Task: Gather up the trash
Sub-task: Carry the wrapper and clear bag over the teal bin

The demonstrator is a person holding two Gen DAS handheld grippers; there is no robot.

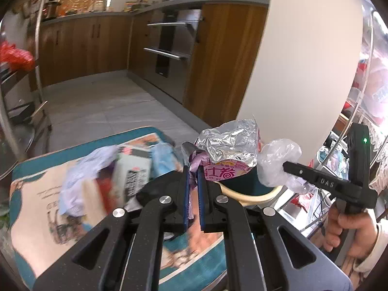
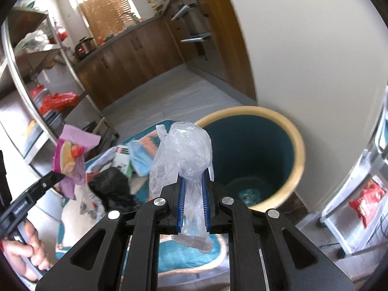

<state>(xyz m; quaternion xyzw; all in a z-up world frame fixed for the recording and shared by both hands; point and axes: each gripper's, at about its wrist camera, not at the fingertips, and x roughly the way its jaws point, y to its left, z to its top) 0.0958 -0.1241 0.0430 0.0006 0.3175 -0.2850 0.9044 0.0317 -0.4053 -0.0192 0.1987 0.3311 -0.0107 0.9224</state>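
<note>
In the left wrist view my left gripper [image 1: 192,169] is shut on a pink snack wrapper [image 1: 228,152] with a crumpled silver inside. The wrapper hangs over the teal bin with a cream rim [image 1: 257,197]. To its right my right gripper [image 1: 286,167] is shut on a crumpled clear plastic bag [image 1: 278,160]. In the right wrist view the right gripper [image 2: 194,177] pinches the clear bag [image 2: 186,152] just left of the bin's rim [image 2: 299,150]. At the left edge the left gripper [image 2: 59,175] holds the pink wrapper [image 2: 70,160] up in the air.
A teal patterned mat [image 1: 29,169] lies left of the bin with several loose pieces of trash, among them a black bag [image 2: 111,186] and a blue piece [image 2: 141,157]. A white wall [image 2: 315,60] rises behind the bin. Metal racks [image 2: 344,218] flank both sides. Wooden kitchen cabinets [image 1: 84,48] stand beyond.
</note>
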